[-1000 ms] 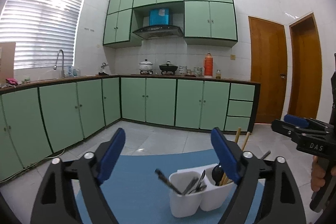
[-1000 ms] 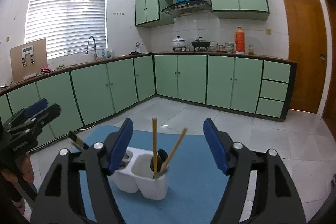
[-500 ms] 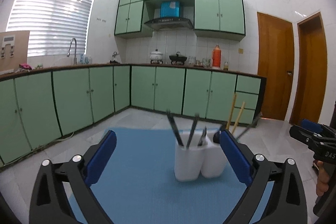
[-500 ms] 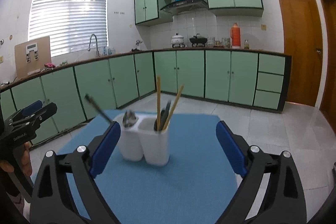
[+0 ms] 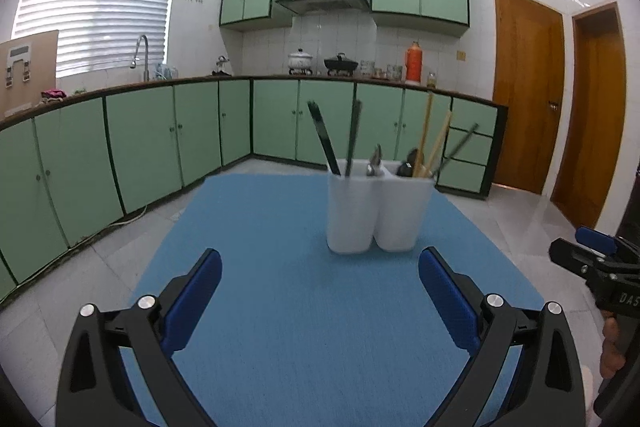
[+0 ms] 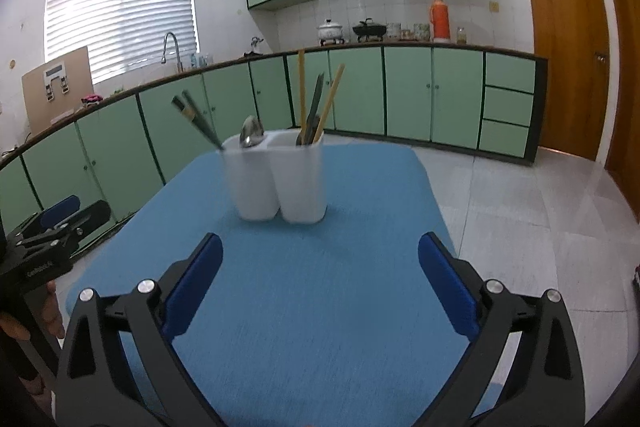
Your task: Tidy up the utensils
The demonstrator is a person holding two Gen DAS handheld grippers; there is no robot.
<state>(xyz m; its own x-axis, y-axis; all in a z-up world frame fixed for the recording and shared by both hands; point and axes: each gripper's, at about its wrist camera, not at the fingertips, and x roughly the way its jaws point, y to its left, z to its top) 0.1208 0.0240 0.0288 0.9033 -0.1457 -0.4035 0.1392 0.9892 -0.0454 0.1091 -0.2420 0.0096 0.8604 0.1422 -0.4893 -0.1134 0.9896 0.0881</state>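
Note:
A white two-compartment utensil holder (image 5: 376, 215) stands upright on a blue mat (image 5: 280, 307). Its left cup holds dark chopsticks (image 5: 332, 143) and a metal spoon (image 5: 374, 163); the right cup holds wooden chopsticks (image 5: 430, 139) and dark utensils. My left gripper (image 5: 320, 263) is open and empty, a little short of the holder. In the right wrist view the holder (image 6: 280, 179) is ahead and left of my right gripper (image 6: 320, 247), whose jaws are opening with nothing between them. Each gripper shows at the other view's edge: right gripper (image 5: 596, 255), left gripper (image 6: 60, 223).
The mat's far edge (image 6: 360, 147) lies just behind the holder, and grey floor tiles (image 6: 520, 207) show beyond it. Green cabinets (image 5: 160, 139) run along the left and back walls. Wooden doors (image 5: 528, 87) stand at the right.
Both grippers have sunk toward the mat and their jaws have spread wider. The holder, earlier low between the fingers, now stands beyond and above the fingertips in both views.

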